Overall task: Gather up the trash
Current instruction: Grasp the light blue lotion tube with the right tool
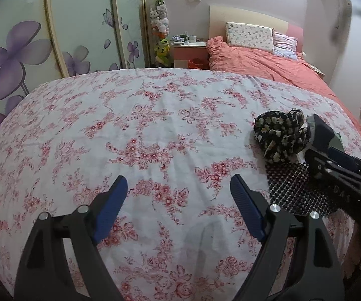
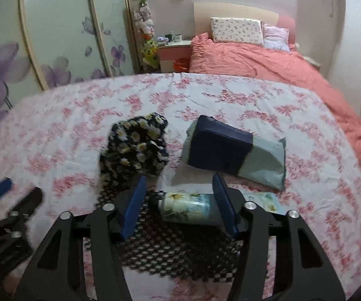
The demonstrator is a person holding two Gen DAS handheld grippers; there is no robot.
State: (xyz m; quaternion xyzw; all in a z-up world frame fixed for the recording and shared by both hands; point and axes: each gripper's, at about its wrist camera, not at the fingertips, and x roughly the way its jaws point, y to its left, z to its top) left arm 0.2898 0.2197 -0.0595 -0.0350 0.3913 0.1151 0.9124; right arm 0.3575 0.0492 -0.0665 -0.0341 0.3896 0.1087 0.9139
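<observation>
Blue ribbed pads on black frames: right tool (image 2: 179, 202), part open, pads not pressing on anything. Between them lies a flower-printed tissue pack (image 2: 191, 208), soft plastic, cylindrical, on its side, its right end at or just beside the right pad, a clear gap to the left pad; contact cannot be told.

Left tool (image 1: 177, 202): spread wide, empty, over bare bedsheet (image 1: 142, 130), white cotton with pink rose print, lightly creased; well left of the trash.

Black-and-white woven mat (image 2: 170, 245): flat, open mesh, under the tissue pack.

Second small flowered packet (image 2: 268, 200): flat, just right of the right tool.

Crumpled black cloth (image 2: 136, 145): daisy print, bunched, beyond the left pad, touching the mat's far edge.

Navy and grey-green pouch (image 2: 235, 150): padded, rectangular, right of the cloth.

Far: coral duvet (image 1: 268, 62), two pillows, nightstand (image 1: 189, 50) with mugs, column of plush toys (image 1: 160, 30), wardrobe doors (image 1: 17, 55) with purple flowers.
</observation>
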